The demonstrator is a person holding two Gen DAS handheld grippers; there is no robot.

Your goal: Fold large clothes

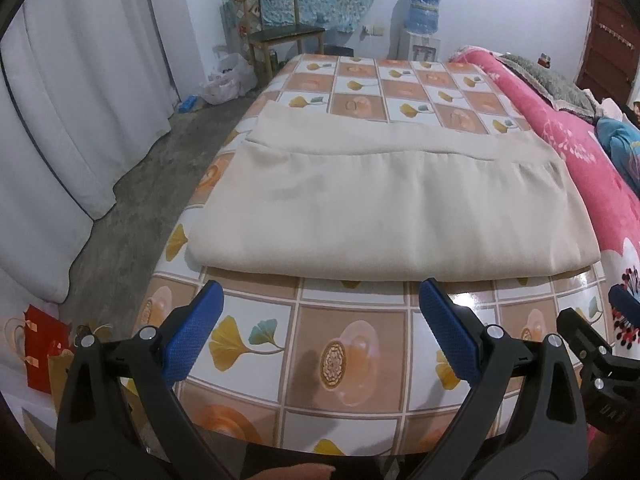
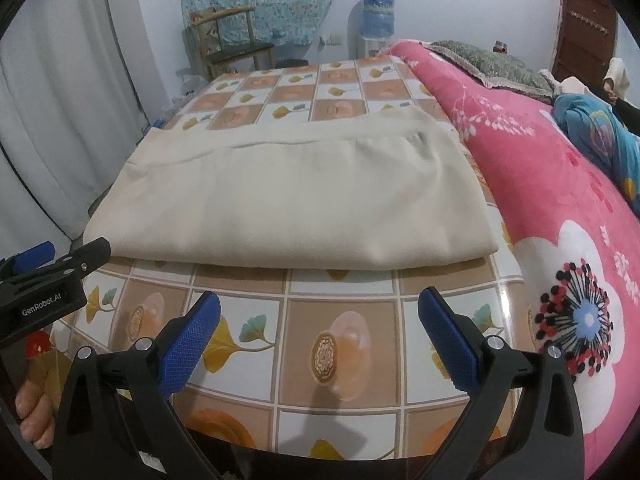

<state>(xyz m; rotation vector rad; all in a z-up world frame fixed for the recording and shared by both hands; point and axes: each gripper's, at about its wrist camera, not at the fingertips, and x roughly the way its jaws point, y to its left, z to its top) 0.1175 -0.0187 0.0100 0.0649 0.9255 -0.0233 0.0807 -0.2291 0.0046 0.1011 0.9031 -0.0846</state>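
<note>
While both grippers are hovering over the near edge of the surface, a cream garment is lying folded flat across the middle of it, its near fold running parallel to that edge and its right side reaching almost to the right edge. An upper layer is sitting on a wider lower layer, leaving a strip of the lower one showing at the far side. The left gripper is holding its blue-padded fingers spread wide, released, gripping nothing and stopping just short of the cloth. The right gripper is likewise keeping its fingers parted and clear of the garment. A checked, glossy cover with leaf motifs is dressing the surface. A pink floral blanket is lying along the right edge. Beyond the far edge a wooden chair and a water dispenser are standing against the wall; white curtains are hanging at left.
</note>
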